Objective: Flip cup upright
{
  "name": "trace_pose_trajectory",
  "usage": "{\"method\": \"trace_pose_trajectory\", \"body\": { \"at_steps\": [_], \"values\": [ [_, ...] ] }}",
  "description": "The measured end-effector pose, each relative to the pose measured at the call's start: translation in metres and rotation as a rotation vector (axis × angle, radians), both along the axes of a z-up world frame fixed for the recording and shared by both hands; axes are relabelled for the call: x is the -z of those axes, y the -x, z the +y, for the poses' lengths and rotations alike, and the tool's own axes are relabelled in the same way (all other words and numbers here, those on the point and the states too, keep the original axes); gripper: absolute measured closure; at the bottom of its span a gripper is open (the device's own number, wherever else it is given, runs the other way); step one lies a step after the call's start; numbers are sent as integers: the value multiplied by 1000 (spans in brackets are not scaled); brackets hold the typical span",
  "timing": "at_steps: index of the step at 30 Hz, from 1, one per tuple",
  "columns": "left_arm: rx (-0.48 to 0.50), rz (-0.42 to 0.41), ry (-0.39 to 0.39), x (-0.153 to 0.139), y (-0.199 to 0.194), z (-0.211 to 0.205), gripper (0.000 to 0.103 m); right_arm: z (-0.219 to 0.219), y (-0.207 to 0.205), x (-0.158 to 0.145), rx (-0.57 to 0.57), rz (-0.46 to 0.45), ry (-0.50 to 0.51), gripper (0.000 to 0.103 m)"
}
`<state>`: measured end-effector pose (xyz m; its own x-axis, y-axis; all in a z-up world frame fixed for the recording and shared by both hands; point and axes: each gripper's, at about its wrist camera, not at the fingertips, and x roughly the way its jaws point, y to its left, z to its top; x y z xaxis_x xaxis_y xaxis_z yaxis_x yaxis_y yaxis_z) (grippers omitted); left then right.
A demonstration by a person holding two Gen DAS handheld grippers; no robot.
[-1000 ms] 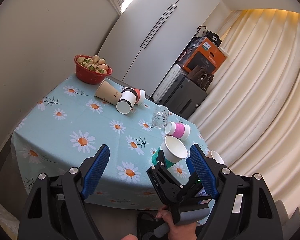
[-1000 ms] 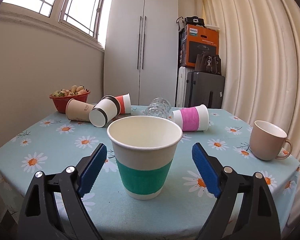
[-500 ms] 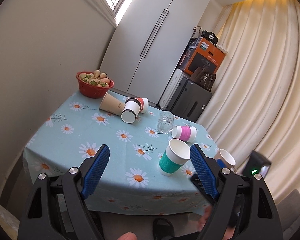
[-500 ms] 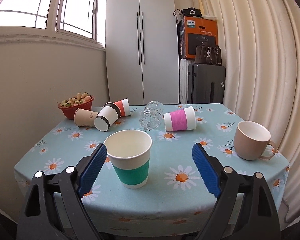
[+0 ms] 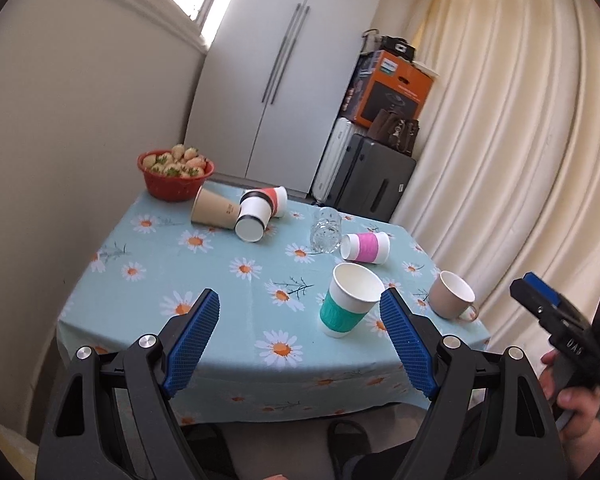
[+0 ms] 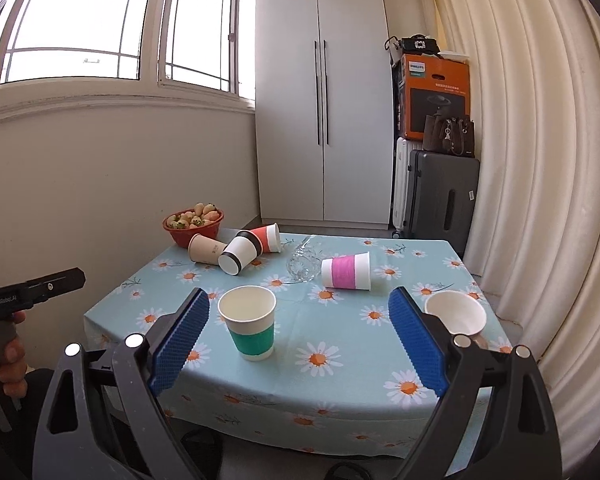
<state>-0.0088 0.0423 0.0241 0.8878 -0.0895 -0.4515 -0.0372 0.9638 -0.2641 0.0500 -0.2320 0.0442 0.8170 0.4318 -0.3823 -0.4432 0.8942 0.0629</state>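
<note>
The left gripper [image 5: 299,336] is spread wide with nothing between its blue pads [image 5: 192,338], held back off the near edge of the table. The right gripper [image 6: 299,340] is just as wide and empty, also short of the table. Ahead of both, the green-banded paper cup [image 6: 251,328] stands upright near the front edge of the daisy tablecloth [image 6: 340,376]. A beige mug [image 5: 452,295] stands upright to its right. Farther back, a pink-banded cup [image 6: 346,270], a clear glass [image 6: 301,264] and three paper cups [image 6: 236,249] lie on their sides, near a red bowl of strawberries [image 6: 193,225].
</note>
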Motion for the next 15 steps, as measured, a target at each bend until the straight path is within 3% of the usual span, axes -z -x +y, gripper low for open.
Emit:
{"method": "trace_pose_trajectory", "body": {
  "at_steps": [6, 15],
  "values": [
    [13, 23, -162, -6, -2, -19, 22, -20, -6, 6, -3, 71, 17, 13],
    [4, 74, -231, 7, -3, -32, 22, -12, -8, 19, -34, 124, 66, 13]
  ]
}}
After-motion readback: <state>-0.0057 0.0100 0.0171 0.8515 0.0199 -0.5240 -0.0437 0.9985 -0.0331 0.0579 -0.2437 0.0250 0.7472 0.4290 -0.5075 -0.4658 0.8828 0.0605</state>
